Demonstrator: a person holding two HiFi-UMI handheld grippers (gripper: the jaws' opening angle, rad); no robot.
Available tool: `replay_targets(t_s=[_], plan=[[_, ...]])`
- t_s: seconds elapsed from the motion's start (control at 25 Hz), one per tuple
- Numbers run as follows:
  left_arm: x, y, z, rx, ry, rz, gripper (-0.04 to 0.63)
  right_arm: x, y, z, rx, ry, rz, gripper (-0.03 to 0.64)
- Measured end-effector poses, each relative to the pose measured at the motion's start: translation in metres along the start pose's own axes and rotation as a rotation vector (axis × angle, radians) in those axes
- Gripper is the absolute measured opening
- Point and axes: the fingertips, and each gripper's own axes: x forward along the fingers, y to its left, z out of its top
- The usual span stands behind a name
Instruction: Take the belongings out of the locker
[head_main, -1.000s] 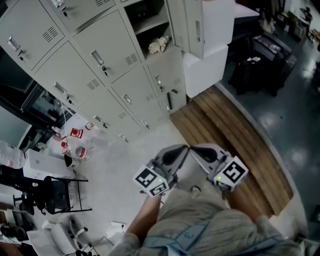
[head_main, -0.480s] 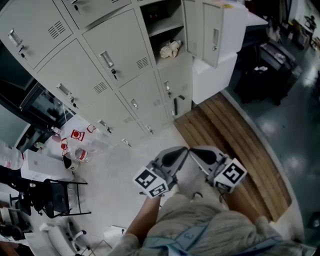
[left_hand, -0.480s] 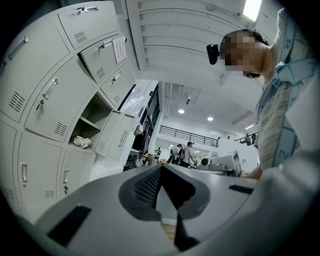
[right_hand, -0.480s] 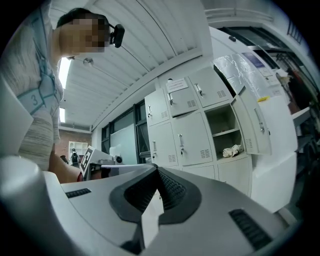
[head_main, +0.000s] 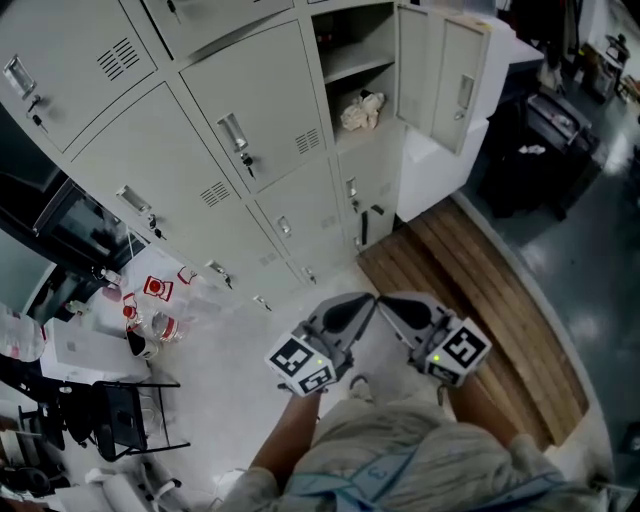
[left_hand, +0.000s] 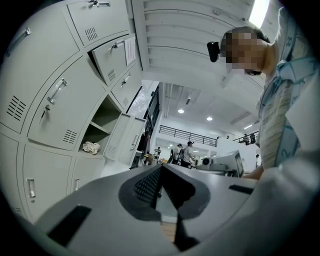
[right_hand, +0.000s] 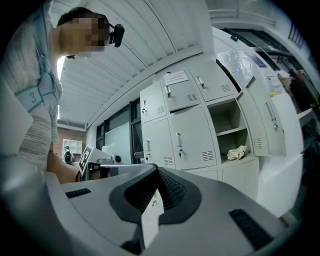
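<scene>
Left gripper (head_main: 364, 301) and right gripper (head_main: 392, 301) are hovering closed, empty; crumpled cloth (head_main: 361, 110) in locker (head_main: 352, 62) is looking soft, light, so pinch a fold.

A pale floor (head_main: 235, 345) meets wooden planking (head_main: 485, 295) — dark glossy floor (head_main: 590, 245) beyond, at right.

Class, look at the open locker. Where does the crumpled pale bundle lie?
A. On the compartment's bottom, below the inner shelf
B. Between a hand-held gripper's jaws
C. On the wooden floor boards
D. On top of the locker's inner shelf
A: the crumpled pale bundle rests on the bottom of the open locker, beneath its shelf.
</scene>
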Motion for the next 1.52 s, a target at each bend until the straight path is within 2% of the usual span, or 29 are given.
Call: replay_targets(t_s=[0.36, 0.56, 0.76, 1.0, 1.2, 1.36, 1.52], plan=[[0.021, 0.032, 0.005, -0.003, 0.012, -0.067, 0.003, 0.021, -0.033, 0.001, 0.001, 0.023, -0.078, 0.003], [0.044, 0.052, 0.008, 0.022, 0.004, -0.06, 0.003, 0.029, -0.07, 0.002, -0.024, 0.01, -0.087, 0.003], [0.076, 0.088, 0.019, 0.045, -0.004, -0.004, 0.003, 0.05, -0.113, 0.012, -0.042, 0.022, -0.053, 0.003], [0.128, 0.134, 0.026, 0.061, 0.04, 0.048, 0.003, 0.068, -0.181, 0.023, -0.093, 0.034, -0.015, 0.003], [0.171, 0.169, 0.03, 0.086, 0.068, 0.089, 0.003, 0.077, -0.232, 0.028, -0.088, 0.041, 0.007, 0.003], [0.202, 0.187, 0.034, 0.08, 0.085, 0.128, 0.005, 0.079, -0.266, 0.03, -0.097, 0.068, 0.03, 0.003], [0.227, 0.203, 0.035, 0.109, 0.11, 0.165, 0.011, 0.081, -0.295, 0.031, -0.103, 0.065, 0.047, 0.003]])
